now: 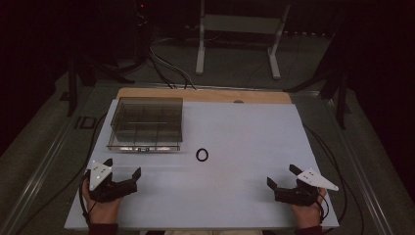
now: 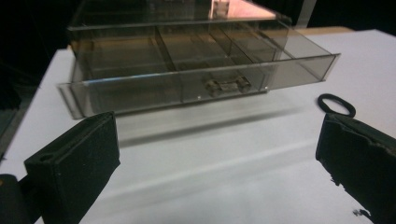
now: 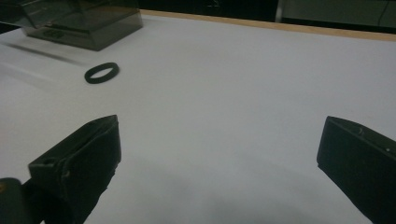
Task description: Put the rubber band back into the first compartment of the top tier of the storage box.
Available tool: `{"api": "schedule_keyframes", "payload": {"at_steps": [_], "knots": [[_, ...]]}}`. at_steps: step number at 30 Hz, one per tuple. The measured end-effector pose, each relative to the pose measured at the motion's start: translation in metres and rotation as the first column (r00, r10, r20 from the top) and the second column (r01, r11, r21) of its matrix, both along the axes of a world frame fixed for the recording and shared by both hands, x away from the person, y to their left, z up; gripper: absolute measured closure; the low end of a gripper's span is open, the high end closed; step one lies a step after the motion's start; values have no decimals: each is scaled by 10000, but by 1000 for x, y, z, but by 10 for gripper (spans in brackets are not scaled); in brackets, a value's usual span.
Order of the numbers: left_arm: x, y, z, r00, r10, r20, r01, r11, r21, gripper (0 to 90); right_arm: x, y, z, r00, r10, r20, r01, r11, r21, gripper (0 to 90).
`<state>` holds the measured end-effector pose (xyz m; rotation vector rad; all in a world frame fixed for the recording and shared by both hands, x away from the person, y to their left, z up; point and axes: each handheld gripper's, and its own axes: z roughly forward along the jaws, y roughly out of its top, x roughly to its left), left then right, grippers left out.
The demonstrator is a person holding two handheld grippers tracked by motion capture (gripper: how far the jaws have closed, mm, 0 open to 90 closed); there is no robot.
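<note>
A small black ring [image 1: 201, 154] lies flat on the white table top [image 1: 244, 132], just right of a smoky clear plastic drawer box [image 1: 147, 122] whose drawer is pulled out toward me. In the left gripper view the drawer [image 2: 196, 86] shows several dividers, with the ring [image 2: 336, 104] beyond the right jaw. My left gripper [image 1: 122, 169] rests near the front left, open, nothing between its jaws. My right gripper [image 1: 281, 176] rests near the front right, open and empty. In the right gripper view the ring [image 3: 101, 73] lies far ahead on the left, the box [image 3: 79, 21] behind it.
A wooden strip [image 1: 205, 94] edges the table's far side. Behind it stand a white frame's legs [image 1: 200, 44] and cables on the dark floor. Black cables [image 1: 333, 156] trail down both sides of the table.
</note>
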<state>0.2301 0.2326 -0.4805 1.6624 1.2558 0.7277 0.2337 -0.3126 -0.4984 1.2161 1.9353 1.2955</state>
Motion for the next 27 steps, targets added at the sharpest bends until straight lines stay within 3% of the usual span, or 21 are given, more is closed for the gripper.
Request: {"api": "schedule_keyframes", "payload": {"at_steps": [4, 27], "knots": [[4, -12, 3, 9993, -230, -301, 242, 9990, 383, 6, 1, -3, -1, 9999, -165, -27, 166, 9998, 134, 0], [23, -61, 7, 9949, -954, -319, 971, 9935, 597, 6, 1, -4, -1, 9994, -352, 32, 352, 9994, 42, 0]]}}
